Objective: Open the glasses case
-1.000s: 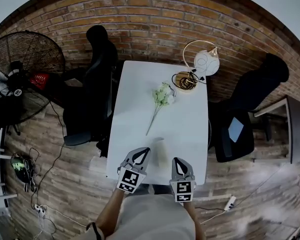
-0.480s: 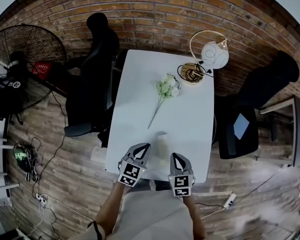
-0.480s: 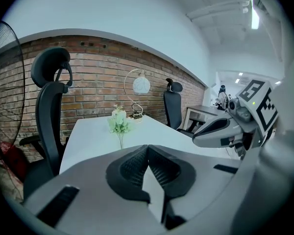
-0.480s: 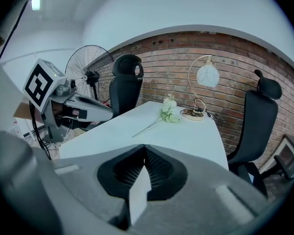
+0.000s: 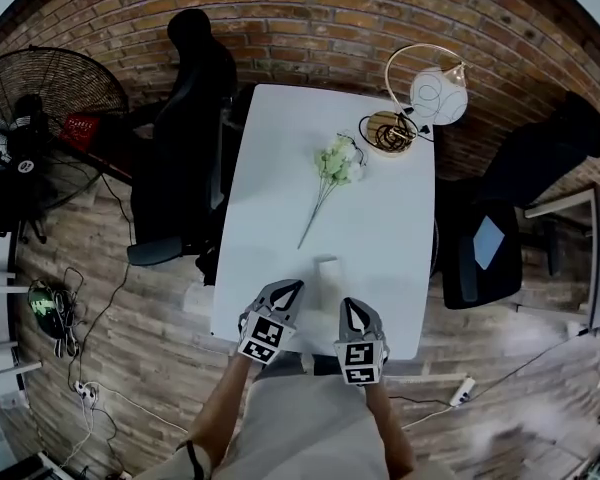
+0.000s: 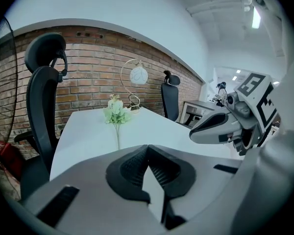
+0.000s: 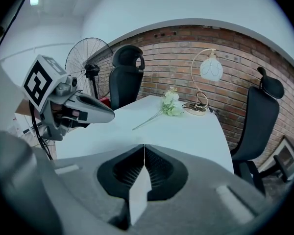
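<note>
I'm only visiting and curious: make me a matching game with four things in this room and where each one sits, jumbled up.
Things
1. flower sprig
2. lamp
3. fan
4. glasses case

Places
a. at the far right corner of the table
b. close to the table's near edge, about halfway across
c. lying mid-table, blossoms toward the far end
d. on the floor, off to the left of the table

Pairs: 1-c, 2-a, 3-d, 4-b
</note>
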Action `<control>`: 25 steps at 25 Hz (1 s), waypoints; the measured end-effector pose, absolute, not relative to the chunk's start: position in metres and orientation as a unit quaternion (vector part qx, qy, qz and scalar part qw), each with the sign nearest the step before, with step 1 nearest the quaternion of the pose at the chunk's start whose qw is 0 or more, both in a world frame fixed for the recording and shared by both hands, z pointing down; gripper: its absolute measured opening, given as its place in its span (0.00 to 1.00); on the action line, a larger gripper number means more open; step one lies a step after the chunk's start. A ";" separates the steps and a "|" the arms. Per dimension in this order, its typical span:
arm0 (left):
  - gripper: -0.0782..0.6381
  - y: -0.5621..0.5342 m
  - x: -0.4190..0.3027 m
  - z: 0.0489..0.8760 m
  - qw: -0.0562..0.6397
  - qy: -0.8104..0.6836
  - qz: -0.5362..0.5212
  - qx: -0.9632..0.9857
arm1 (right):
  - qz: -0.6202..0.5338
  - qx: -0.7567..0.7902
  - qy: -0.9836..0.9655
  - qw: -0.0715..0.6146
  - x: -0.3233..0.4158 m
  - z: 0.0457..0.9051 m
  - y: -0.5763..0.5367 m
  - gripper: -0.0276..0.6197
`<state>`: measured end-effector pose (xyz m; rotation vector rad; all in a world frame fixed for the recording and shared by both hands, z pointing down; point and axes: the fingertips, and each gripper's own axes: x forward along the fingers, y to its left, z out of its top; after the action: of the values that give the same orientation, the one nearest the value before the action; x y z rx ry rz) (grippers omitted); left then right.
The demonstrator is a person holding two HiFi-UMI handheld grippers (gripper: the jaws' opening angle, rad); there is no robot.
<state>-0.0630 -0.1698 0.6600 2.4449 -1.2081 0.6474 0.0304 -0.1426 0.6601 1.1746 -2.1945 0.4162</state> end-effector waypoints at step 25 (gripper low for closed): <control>0.12 -0.173 -0.047 0.722 0.198 -0.370 0.272 0.866 | 0.210 0.410 -0.815 0.352 0.009 0.711 -0.136 0.29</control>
<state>-0.0474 -0.1731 0.7216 2.4232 -1.0338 0.7604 0.0091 -0.1364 0.7107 1.0617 -2.1086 0.5422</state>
